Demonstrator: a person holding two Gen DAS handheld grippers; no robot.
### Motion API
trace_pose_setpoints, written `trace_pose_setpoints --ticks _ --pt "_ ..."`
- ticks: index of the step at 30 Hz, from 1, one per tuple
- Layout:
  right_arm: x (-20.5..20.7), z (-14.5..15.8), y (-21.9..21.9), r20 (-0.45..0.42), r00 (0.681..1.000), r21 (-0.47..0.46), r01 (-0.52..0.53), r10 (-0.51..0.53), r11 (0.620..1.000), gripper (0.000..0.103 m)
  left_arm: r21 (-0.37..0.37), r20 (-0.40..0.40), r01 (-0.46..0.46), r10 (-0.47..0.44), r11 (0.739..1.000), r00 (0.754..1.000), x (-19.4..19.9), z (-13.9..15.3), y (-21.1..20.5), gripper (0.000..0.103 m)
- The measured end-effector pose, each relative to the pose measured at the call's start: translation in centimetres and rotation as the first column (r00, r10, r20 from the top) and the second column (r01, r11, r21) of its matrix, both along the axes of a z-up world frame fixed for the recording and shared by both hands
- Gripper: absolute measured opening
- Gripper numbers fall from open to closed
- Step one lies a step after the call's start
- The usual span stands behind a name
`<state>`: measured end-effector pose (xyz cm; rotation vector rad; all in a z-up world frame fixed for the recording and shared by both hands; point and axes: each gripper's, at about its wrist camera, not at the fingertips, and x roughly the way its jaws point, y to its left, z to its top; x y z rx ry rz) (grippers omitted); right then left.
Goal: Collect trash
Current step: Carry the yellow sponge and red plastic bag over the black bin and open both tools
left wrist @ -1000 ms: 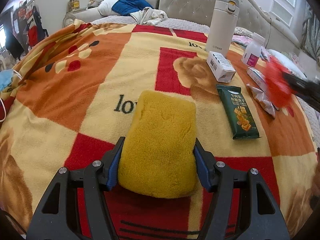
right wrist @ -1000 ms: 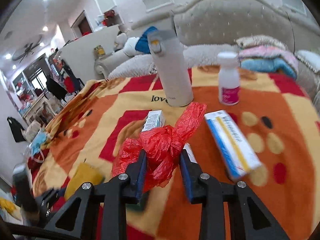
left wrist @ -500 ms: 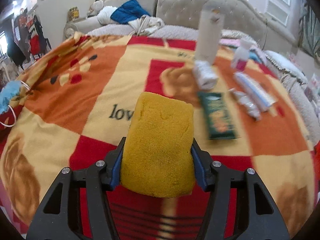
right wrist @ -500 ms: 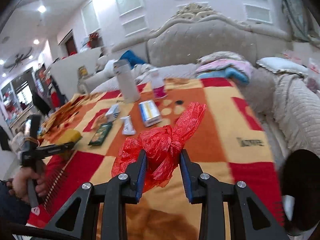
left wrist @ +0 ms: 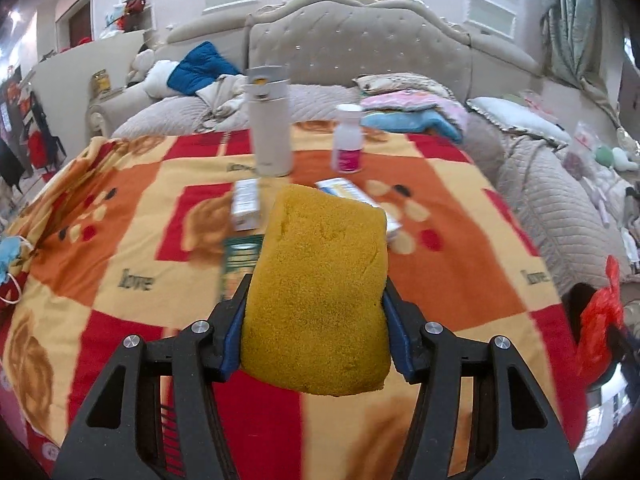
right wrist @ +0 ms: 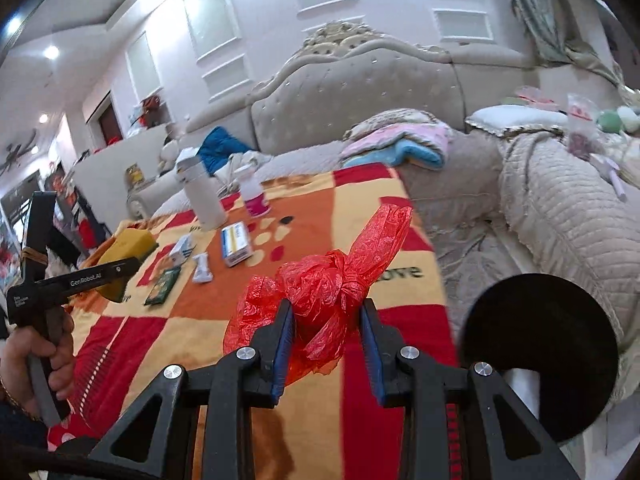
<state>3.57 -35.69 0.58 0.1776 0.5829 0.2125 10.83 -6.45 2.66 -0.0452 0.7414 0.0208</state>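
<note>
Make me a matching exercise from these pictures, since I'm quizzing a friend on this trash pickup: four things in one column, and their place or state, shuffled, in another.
Things:
1. yellow sponge
2. red plastic bag
3. white flask
4. green snack packet

Places or states:
A. standing upright on the blanket
B. lying flat on the blanket
C. clamped in the left tongs
D. held between the fingers of the right tongs

Pairs: 1-C, 2-D, 3-A, 4-B
</note>
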Motion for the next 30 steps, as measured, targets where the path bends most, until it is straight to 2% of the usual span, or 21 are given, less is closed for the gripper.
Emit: trace_pose_setpoints --ticks 5,8,9,13,25,28,30 --pt "-1.2 0.3 -1.8 0.017 0.998 0.02 0.055 -0.055 0.998 0.031 -0.023 -0.016 -0.007 0.006 1.0 1.0 0.4 -0.5 -3.9 0.057" --pt "-1.7 0.5 -2.4 0.028 0.997 0.022 0.072 -0.072 0.997 0.031 0.048 0.0 0.028 -0.028 0.998 1.0 -0.1 -1.9 -6.1 0.057" --pt "-1.9 0.7 -2.6 0.032 0.996 0.019 0.08 -0.08 0.997 0.031 0.052 -0.027 0.058 -0.057 0.997 0.998 0.1 -2.3 -6.6 0.057" --pt "-2.4 1.1 -3.8 0.058 0.991 0.02 0.119 -0.12 0.993 0.031 0.102 -0.004 0.094 -0.094 0.99 0.996 -0.3 -2.3 -7.6 0.057" --pt "-3.9 1.0 -8.8 0.053 0.96 0.05 0.271 -0.274 0.961 0.031 0.093 -0.02 0.133 -0.131 0.987 0.991 -0.1 -2.8 -8.4 0.057" --pt "-4.3 0.7 -10.3 0.039 0.938 0.041 0.342 -0.344 0.939 0.031 0.067 -0.029 0.166 -0.164 0.984 0.986 -0.2 -2.9 -8.9 0.057" --pt "-4.6 0.3 -11.6 0.014 0.912 0.034 0.408 -0.409 0.912 0.031 0.028 -0.018 0.239 -0.238 0.971 0.971 -0.3 -2.8 -10.2 0.057"
